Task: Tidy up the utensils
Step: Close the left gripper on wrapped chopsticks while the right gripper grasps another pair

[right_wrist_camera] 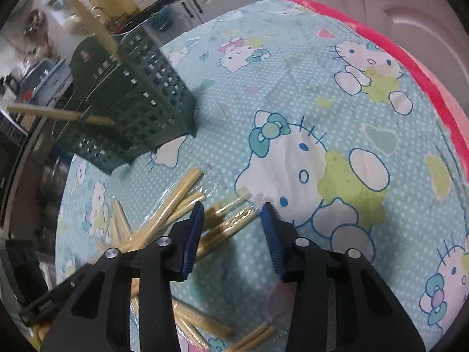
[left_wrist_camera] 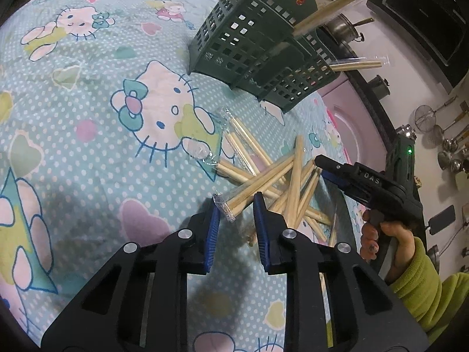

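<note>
A loose pile of wrapped wooden chopstick pairs point(left_wrist_camera: 278, 182) lies on the cartoon-cat tablecloth point(left_wrist_camera: 88, 146). Behind it stands a dark green slotted utensil basket point(left_wrist_camera: 249, 52), with two wrapped pairs point(left_wrist_camera: 331, 8) sticking out of its compartments. My left gripper point(left_wrist_camera: 236, 205) is low over the near end of the pile. One packet's crimped end point(left_wrist_camera: 225, 209) sits between its blue pads, which do not clamp it. In the right wrist view my right gripper point(right_wrist_camera: 234, 206) stands open over packets point(right_wrist_camera: 228, 220) at the pile's edge. The basket point(right_wrist_camera: 132, 102) is at the upper left there.
A hand in a green sleeve point(left_wrist_camera: 422, 287) holds the right gripper point(left_wrist_camera: 321, 167) at the pile's right side. A kitchen counter with pots and hanging ladles point(left_wrist_camera: 445, 143) lies beyond the table. A pink cloth edge point(right_wrist_camera: 425, 88) borders the tablecloth, with white cabinets point(right_wrist_camera: 381, 6) behind.
</note>
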The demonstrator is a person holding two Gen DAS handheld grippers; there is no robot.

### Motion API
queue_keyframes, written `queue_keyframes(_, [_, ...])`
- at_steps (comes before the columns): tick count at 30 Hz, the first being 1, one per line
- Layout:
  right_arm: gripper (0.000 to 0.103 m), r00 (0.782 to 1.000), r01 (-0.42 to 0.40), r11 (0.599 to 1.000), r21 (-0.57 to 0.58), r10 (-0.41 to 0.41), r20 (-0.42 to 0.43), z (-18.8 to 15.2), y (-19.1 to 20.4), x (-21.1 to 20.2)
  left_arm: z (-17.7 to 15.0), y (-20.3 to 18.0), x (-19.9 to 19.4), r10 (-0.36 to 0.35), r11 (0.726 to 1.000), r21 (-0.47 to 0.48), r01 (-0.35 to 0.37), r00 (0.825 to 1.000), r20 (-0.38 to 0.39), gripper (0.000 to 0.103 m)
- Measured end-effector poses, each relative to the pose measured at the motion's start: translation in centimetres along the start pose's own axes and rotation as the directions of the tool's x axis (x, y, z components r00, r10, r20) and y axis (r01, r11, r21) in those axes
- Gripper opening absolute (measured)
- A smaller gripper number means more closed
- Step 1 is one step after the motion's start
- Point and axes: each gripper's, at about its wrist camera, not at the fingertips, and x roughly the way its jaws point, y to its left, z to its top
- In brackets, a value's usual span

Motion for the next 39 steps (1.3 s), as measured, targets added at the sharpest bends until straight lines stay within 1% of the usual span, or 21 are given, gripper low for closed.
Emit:
queue_keyframes(2, [0.028,1.0,0.005,1.0,0.009,-0.005,0.003,0.2,-0.1,0.2,0.1,0.1,0.0,-0.004,1.0,-0.008,0.004,1.0,0.002,0.017])
queue_keyframes(4, [0.02,1.0,0.007,1.0,0.011,-0.007,0.006,0.4,-0.2,0.3,0.3,0.3,-0.1,-0.006,1.0,-0.015,0.006,1.0,0.004,0.017])
queue_keyframes(9, [0.011,1.0,0.007,1.0,0.027,-0.007,0.021,0.8,-0.8,0.3,0.5,0.7,-0.2,-0.015,1.0,-0.024,0.015,1.0,0.008,0.017])
queue_keyframes(14, [0.009,0.999,-0.008,0.999,0.051,0.005,0.048,1.1,-1.5,-0.5,0.6,0.8,-0.4,-0.03,0.999,-0.018,0.03,0.999,0.019,0.014])
queue_keyframes(19, [0.008,0.997,-0.012,0.999,0.035,0.009,0.082,1.5,-1.3,-1.6,1.2,0.5,-1.1,-0.032,0.999,0.008,0.032,0.999,0.034,0.011])
queue_keyframes(28, [0.007,0.985,-0.01,0.996,-0.088,0.025,0.171,2.4,1.4,-4.7,2.5,-1.0,-3.3,-0.037,0.997,0.067,0.031,0.995,0.094,0.007])
queue_keyframes(34, [0.006,0.97,-0.031,0.979,-0.203,0.078,0.229,2.9,4.5,-7.6,3.6,-3.7,-5.4,-0.034,0.987,0.159,0.012,0.99,0.138,0.004])
queue_keyframes(37, [0.006,0.962,-0.055,0.967,-0.248,0.118,0.246,3.1,5.9,-8.9,4.1,-5.5,-6.0,-0.034,0.977,0.215,0.001,0.988,0.151,0.003])
queue_keyframes(39, [0.005,0.956,-0.069,0.959,-0.273,0.142,0.256,3.3,6.8,-9.7,4.5,-6.8,-6.3,-0.019,0.968,0.252,-0.021,0.987,0.158,0.003])
